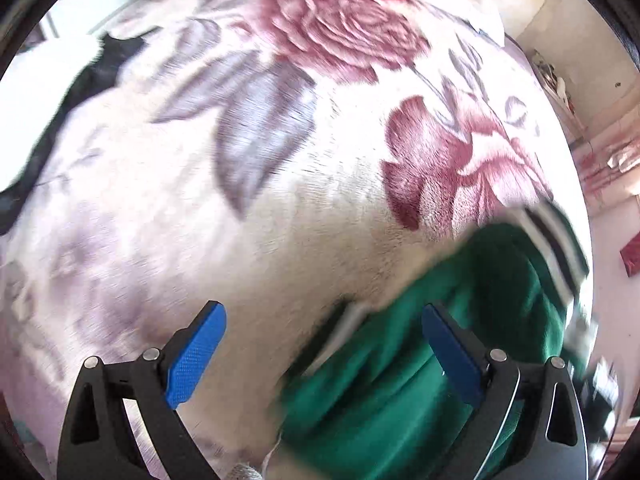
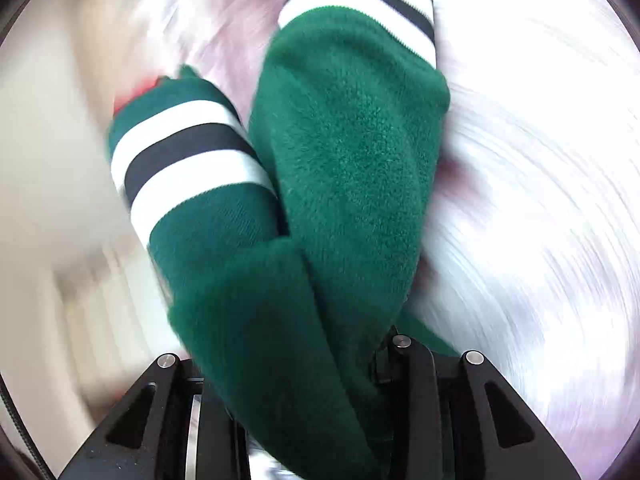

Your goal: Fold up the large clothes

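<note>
Green sweater (image 2: 320,208) bunches in the right tool (image 2: 312,420), which pinches it above the floral bed (image 1: 280,220); left tool (image 1: 324,356) gapes empty. Pickup underway; spreading flat likely comes next.

Bright daylight fills both fisheye views, each ringed by a dark lens border with bent edges. The left wrist view is mildly smeared, most along its right side. The right wrist view blows out white on the right, its background streaked in swirling motion blur.
</note>
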`<state>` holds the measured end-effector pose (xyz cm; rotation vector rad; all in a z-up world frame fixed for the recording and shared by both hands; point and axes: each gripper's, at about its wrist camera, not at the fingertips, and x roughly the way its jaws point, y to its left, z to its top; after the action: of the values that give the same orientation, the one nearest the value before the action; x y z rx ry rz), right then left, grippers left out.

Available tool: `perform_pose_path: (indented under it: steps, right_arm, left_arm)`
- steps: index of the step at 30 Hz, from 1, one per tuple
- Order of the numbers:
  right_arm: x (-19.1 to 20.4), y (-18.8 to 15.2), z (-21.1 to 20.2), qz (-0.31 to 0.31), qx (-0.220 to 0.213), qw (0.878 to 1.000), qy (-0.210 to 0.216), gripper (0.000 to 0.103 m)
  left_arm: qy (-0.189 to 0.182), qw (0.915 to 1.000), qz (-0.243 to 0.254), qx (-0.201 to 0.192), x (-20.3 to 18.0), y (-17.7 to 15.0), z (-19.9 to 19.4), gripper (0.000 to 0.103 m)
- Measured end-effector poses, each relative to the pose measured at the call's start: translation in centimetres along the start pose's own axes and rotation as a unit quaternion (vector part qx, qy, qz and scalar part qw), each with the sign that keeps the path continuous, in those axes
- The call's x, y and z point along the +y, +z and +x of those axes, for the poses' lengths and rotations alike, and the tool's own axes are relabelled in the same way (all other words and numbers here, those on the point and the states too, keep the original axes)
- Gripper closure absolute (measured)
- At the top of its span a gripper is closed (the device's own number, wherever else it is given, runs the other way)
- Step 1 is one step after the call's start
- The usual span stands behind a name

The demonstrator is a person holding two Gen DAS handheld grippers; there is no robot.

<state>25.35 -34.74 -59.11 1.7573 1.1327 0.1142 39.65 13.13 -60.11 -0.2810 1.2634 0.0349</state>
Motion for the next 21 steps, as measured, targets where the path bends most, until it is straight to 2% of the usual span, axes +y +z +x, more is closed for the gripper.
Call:
perform_pose_path:
  steps: [2,3,4,6,8,10,12,14,15,18,21]
  right_arm:
    - [-4.8,-3.7,-3.7,0.08,-0.02,0.997,0.004,0.066]
    - [-6.7,-5.7,-5.2,0.101,-0.02,0.995,-0.016,0.061]
    - [-8.3,-7.2,-6.0,0.11,-0.006,0.993,-0.042,0.059]
    - [-10.8,-9.0,-6.5,0.117,0.047,0.987,-0.095,0.046]
    - [-11.1,-8.9,-7.8,0.098,0.068,0.984,-0.133,0.038]
    - [-9.5,-8.0,-9.9,0.055,0.061,0.982,-0.168,0.035]
    - [-6.7,-7.2,-13.0,-0.014,0.02,0.981,-0.193,0.016]
    - [-3.3,-6.3,-15.0,-0.108,-0.007,0.968,-0.228,0.016]
    - [-1.0,-5.8,-15.6,-0.162,-0.008,0.956,-0.243,0.016]
    - [5.2,-3.4,-15.0,-0.267,0.012,0.928,-0.259,0.016]
    - [10.4,-2.5,-8.9,-0.327,0.061,0.911,-0.242,0.016]
  left_arm:
    - [0.005,1.0,-0.004,0.001,0.6,-1.8,-1.6,0.002]
    - [0.015,0.9999,0.0,0.004,0.8,-3.1,-2.2,0.002]
    - [0.023,0.9997,0.004,0.008,0.9,-4.2,-2.3,0.002]
    - [0.034,0.999,0.012,0.028,0.5,-6.4,-2.0,0.002]
    - [0.039,0.998,0.015,0.048,0.0,-8.6,-1.5,0.002]
    - [0.038,0.9971,0.018,0.063,-0.8,-10.5,-0.9,0.002]
    - [0.033,0.9968,0.022,0.069,-1.7,-12.2,-0.8,0.002]
    - [0.038,0.9968,0.027,0.065,-2.6,-13.2,-0.3,0.002]
    - [0.043,0.9966,0.033,0.063,-3.0,-13.4,0.1,0.002]
    - [0.049,0.9964,0.037,0.058,-3.9,-13.7,1.1,0.002]
    - [0.048,0.9973,0.029,0.047,-4.2,-13.4,0.7,0.002]
